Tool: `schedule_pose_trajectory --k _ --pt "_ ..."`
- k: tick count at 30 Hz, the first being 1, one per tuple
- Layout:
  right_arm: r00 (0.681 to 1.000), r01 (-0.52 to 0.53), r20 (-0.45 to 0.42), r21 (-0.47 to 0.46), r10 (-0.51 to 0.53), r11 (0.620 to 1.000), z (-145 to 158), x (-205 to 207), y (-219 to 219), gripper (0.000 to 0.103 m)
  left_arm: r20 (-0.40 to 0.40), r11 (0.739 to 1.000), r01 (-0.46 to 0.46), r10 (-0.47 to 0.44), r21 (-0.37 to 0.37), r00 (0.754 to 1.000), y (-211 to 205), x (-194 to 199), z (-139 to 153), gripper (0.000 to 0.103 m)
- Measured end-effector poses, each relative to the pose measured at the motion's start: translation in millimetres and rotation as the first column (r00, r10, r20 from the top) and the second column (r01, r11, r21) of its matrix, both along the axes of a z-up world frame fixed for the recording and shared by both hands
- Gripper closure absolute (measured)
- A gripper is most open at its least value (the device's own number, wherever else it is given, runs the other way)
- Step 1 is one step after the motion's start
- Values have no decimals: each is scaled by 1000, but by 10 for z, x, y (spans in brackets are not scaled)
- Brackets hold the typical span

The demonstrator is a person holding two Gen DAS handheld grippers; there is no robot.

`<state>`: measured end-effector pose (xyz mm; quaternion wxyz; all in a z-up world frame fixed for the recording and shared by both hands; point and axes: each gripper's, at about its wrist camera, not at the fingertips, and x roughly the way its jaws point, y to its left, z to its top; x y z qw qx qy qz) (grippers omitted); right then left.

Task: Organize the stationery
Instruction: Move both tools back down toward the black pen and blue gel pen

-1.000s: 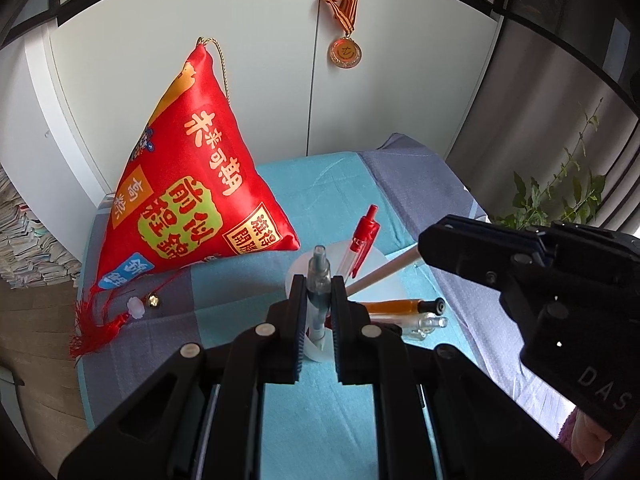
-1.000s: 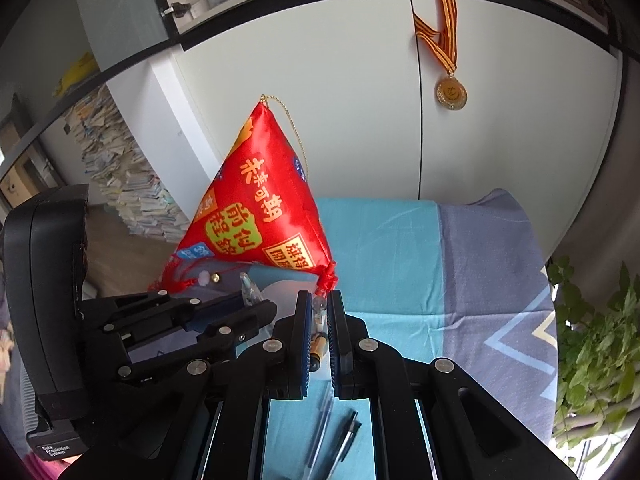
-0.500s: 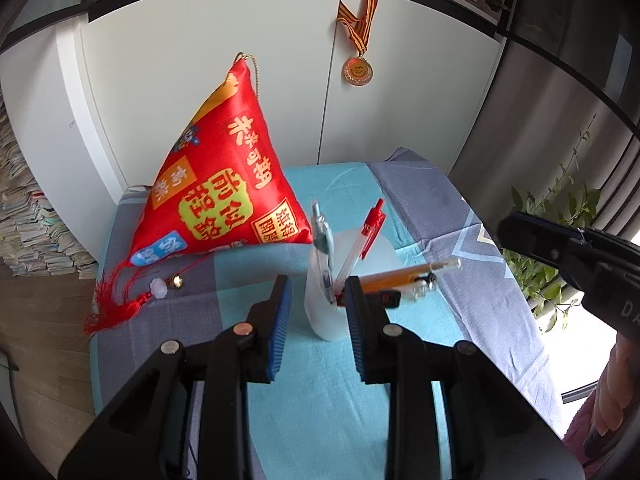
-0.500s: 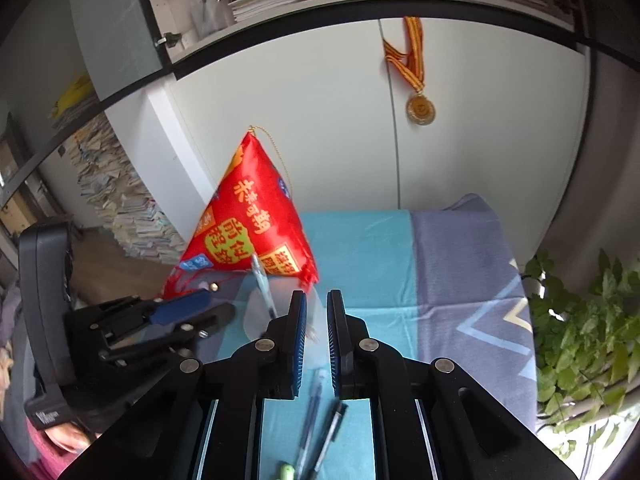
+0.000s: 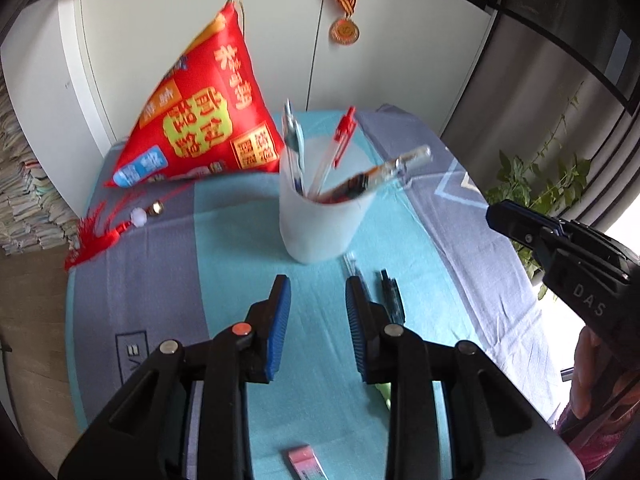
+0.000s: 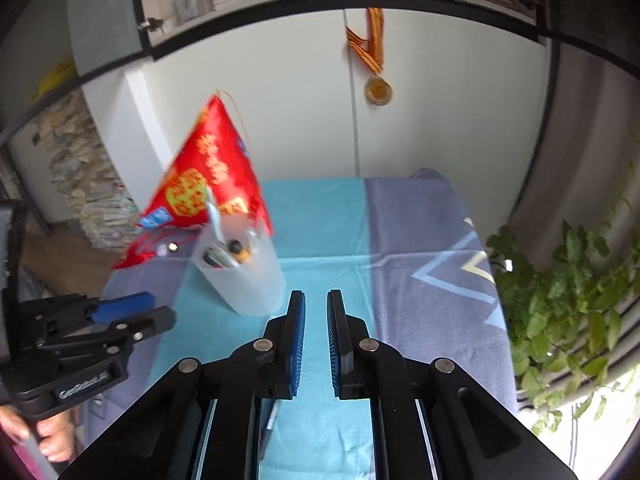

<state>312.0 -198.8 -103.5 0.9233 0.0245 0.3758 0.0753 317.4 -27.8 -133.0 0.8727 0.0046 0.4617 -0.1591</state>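
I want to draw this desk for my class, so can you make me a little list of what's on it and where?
cup: white cup standing upright on the blue cloth
in the cup: a red pen, an orange pen and a clear pen
on the cloth: dark pen lying near the cup, pink eraser at the near edge
behind the cup: red pillow
left gripper: fingers apart, empty
right gripper: fingers nearly together, empty

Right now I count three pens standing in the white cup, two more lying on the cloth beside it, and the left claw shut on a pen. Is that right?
Not quite. The left claw holds nothing: the left wrist view shows bare cloth between its open pads. Three pens do stand in the cup, and two pens lie beside it.
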Motion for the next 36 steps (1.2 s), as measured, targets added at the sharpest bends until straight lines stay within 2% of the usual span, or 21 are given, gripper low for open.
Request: schedule_pose_trajectory --k 8,14,19,24,28,31,36 --pt "977 -16 -211 39 24 999 -510 244 82 94 -46 1000 -18 18 4 999 8 -65 -157 77" --pt "948 12 -318 74 12 997 -791 367 110 94 -53 1000 -20 21 9 998 30 -79 -191 77" --pt "932 25 -363 73 4 997 -905 436 137 94 -62 1000 -15 16 15 998 29 -65 -242 77" --pt "924 36 -383 61 -10 998 -980 479 179 83 -73 1000 -15 16 9 997 49 -33 -284 77" --pt "922 38 -387 55 -14 998 -977 505 216 82 -78 1000 -19 19 5 997 63 -8 -308 77" --pt "920 37 -392 89 1 995 -961 510 233 82 -81 1000 -24 24 3 996 79 2 -322 77" --pt "922 14 -388 76 16 997 -948 508 325 82 -89 999 -33 32 -3 996 94 23 -346 77"
